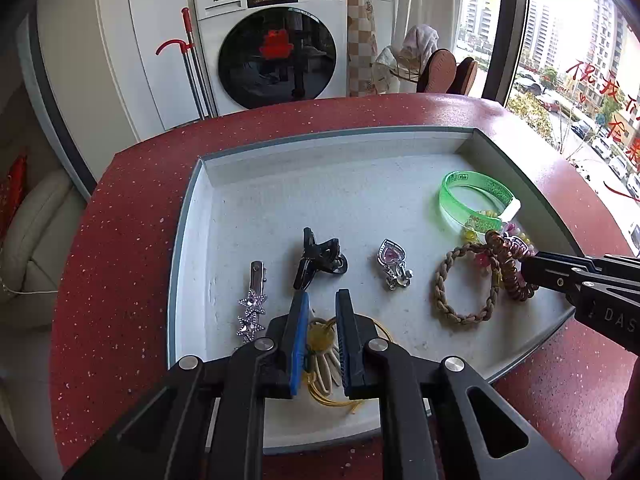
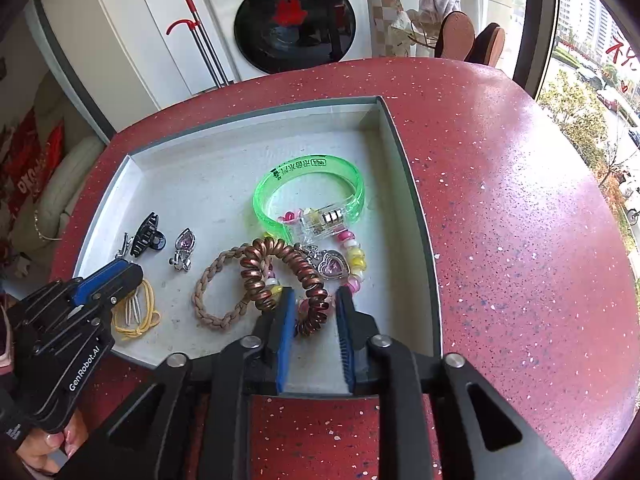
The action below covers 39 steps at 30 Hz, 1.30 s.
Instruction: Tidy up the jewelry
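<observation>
Red speckled desk carries a shallow grey tray — all the jewelry lies inside it. Left tongs hang low over the tray's near left part, jaws narrowly parted with blue pads on either side of a bundle of yellow and cream hair ties; whether the pads press on the bundle I cannot tell. Just beyond them lie a star-studded hair clip, a black claw clip and a small silver clip with a pink heart stone, side by side and apart from each other. Right tongs sit over the tray's near right part, jaws parted, a brown coil hair tie lying between the pads — the pads do not look pressed on it, so released. The coil overlaps a braided tan hair tie on its left and a beaded bracelet with a heart charm toward the right wall. A clear green bangle lies behind these, touching the beads, toward the tray's far right corner. A person's fingers show on the left tongs' handle.
</observation>
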### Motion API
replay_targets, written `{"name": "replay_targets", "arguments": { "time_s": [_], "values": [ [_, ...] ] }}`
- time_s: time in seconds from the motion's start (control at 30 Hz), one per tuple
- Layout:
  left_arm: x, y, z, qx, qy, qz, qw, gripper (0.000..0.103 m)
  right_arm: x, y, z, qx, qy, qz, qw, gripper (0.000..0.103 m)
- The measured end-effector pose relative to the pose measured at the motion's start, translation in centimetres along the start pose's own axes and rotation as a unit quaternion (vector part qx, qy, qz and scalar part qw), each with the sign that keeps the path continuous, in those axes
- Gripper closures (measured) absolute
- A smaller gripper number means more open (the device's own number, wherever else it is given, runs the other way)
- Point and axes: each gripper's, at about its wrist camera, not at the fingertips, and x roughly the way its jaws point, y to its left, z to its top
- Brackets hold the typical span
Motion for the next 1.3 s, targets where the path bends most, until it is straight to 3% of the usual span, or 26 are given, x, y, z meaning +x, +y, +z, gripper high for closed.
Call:
{"name": "replay_targets", "arguments": {
  "time_s": [0.03,0.2,0.33,0.93,0.97,1.0,1.03,1.07,1.13,1.3],
  "values": [
    [0.0,-0.1,-0.1,0.001,0.002,0.001,1.0,0.071,-0.1,0.0,-0.1,0.0,-0.002,0.001,1.0,0.055],
    [-0.2,-0.4,-0.3,0.006,0.002,0.007,1.0,0.071,-0.9,-0.1,-0.1,0.001,-0.007,0.009,1.0,0.053],
    [-0.9,-0.2,-0.3,-0.011,-0.001,0.006,0.9999,0.071,-1.9,-0.1,-0.4,-0.003,-0.018,0.015,1.0,0.037],
    [-1.6,-0.4,0.8,-0.014,0.005,0.016,0.9998,0.07,-3.9,-0.4,-0.4,-0.013,-0.02,0.002,1.0,0.033],
    [-1.7,-0.3,0.9,-0.014,0.005,0.019,0.9997,0.066,-3.9,-0.4,-0.5,-0.013,-0.02,0.001,1.0,0.033],
    [-1.8,-0.2,0.9,-0.015,0.005,0.021,0.9997,0.053,-3.9,-0.5,-0.5,-0.013,-0.019,0.001,1.0,0.033],
    [-1.9,-0.1,1.0,-0.018,0.002,0.024,0.9995,0.01,-4.0,-0.5,-0.6,-0.013,-0.019,0.001,1.0,0.033],
    [-2.3,0.0,1.0,-0.022,-0.009,0.029,0.9993,0.0,-4.0,-0.5,-0.6,-0.013,-0.02,0.0,1.0,0.033],
    [-3.0,0.0,1.1,-0.017,-0.028,0.03,0.999,0.0,-4.1,-0.6,-0.6,-0.014,-0.019,-0.003,1.0,0.033],
    [-3.0,-0.2,1.8,-0.006,-0.009,0.028,0.9995,0.0,-4.2,-0.6,-0.5,-0.015,-0.014,-0.007,1.0,0.033]
  ]
}}
